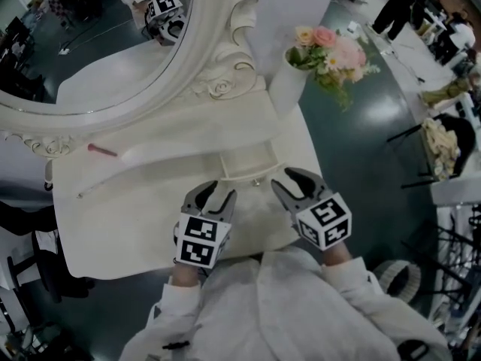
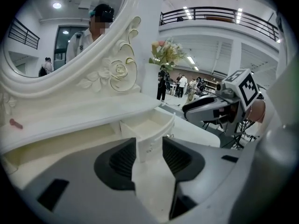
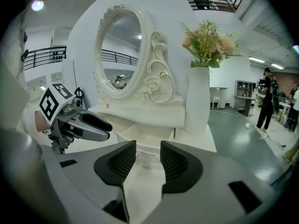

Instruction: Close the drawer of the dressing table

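Small white drawer (image 1: 245, 161) is pulled out, open and empty. It sits at mid-table under the raised shelf of the white dressing table (image 1: 113, 232), with its curved front facing near.

Left gripper (image 1: 222, 190) is just near-left of the drawer front. Its jaws are apart and the pads press on nothing. In the left gripper view (image 2: 149, 158) the drawer's near-left corner (image 2: 148, 133) shows through the gap, beyond the pads.

Right gripper (image 1: 284, 180) is just near-right of the drawer front, also with jaws apart and holding nothing. In the right gripper view (image 3: 142, 161) the drawer front (image 3: 145, 149) lies past the gap. I can't tell whether either gripper touches the drawer.

The two grippers sit side by side over the near tabletop, and each shows in the other's view (image 2: 212, 110) (image 3: 86, 124).

Far-left stands the oval mirror in a carved white frame (image 1: 204, 55). Far-right of the drawer is a tall white vase (image 1: 286, 81) holding pink and cream flowers (image 1: 334, 51). A small pink stick (image 1: 101, 150) lies on the shelf at left.
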Action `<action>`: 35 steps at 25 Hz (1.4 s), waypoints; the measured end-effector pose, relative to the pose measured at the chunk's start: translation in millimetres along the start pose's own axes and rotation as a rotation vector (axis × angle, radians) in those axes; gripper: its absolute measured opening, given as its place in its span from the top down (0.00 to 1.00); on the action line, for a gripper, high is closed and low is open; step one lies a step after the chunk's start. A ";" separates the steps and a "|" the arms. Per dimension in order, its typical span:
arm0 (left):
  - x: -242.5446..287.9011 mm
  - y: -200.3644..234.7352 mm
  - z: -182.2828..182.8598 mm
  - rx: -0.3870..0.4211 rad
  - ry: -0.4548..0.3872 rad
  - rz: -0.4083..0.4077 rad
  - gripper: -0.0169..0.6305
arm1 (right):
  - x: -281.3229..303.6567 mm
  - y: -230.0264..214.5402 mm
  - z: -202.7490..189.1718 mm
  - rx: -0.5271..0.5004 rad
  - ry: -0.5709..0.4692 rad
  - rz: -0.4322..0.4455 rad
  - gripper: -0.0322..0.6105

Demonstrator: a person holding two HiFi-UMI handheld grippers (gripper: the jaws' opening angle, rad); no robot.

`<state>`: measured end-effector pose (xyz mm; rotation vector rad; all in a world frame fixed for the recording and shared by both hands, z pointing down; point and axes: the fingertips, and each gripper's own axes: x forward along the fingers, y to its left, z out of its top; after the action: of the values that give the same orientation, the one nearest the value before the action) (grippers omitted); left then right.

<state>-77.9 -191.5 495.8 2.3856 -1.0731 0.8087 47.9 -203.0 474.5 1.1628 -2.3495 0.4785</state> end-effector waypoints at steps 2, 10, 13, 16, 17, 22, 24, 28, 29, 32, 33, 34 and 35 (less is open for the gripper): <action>3.3 1.8 -0.7 0.000 0.007 0.010 0.73 | 2.7 -7.4 -2.1 -0.028 0.019 -0.004 0.73; 18.0 8.1 -11.7 0.007 0.055 0.028 0.73 | 13.9 -32.3 -22.3 -0.085 0.107 -0.005 0.68; 22.7 8.9 -16.0 0.004 0.073 0.038 0.72 | 19.7 -33.1 -25.4 -0.105 0.126 0.014 0.67; 28.5 8.3 -21.8 0.009 0.093 0.039 0.72 | 26.5 -35.3 -32.9 -0.145 0.152 0.028 0.66; 30.5 7.5 -23.7 0.011 0.099 0.035 0.72 | 28.7 -35.9 -34.8 -0.155 0.155 0.031 0.66; 37.7 6.5 -29.3 0.005 0.115 0.024 0.72 | 38.5 -34.2 -43.2 -0.184 0.173 0.064 0.66; 40.4 7.4 -30.5 0.005 0.116 0.028 0.72 | 42.4 -33.1 -45.9 -0.190 0.179 0.080 0.65; 48.0 9.1 -31.4 0.005 0.105 0.036 0.72 | 51.5 -31.8 -52.4 -0.210 0.209 0.116 0.65; 49.7 8.8 -32.9 0.002 0.110 0.035 0.72 | 53.0 -31.4 -52.5 -0.217 0.211 0.124 0.65; 51.6 8.2 -34.9 0.004 0.121 0.038 0.72 | 55.2 -28.6 -49.3 -0.237 0.206 0.146 0.65; 52.0 8.0 -34.8 0.009 0.121 0.039 0.72 | 55.2 -27.7 -48.6 -0.244 0.207 0.153 0.65; 52.4 7.9 -34.4 0.016 0.121 0.040 0.72 | 54.6 -26.9 -47.9 -0.251 0.210 0.161 0.65; 52.9 7.8 -33.8 0.026 0.120 0.039 0.72 | 54.1 -26.5 -47.3 -0.257 0.213 0.167 0.65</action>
<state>-67.0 -205.8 556.4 2.3117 -1.0697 0.9720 52.9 -229.6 546.2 0.7652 -2.2515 0.3257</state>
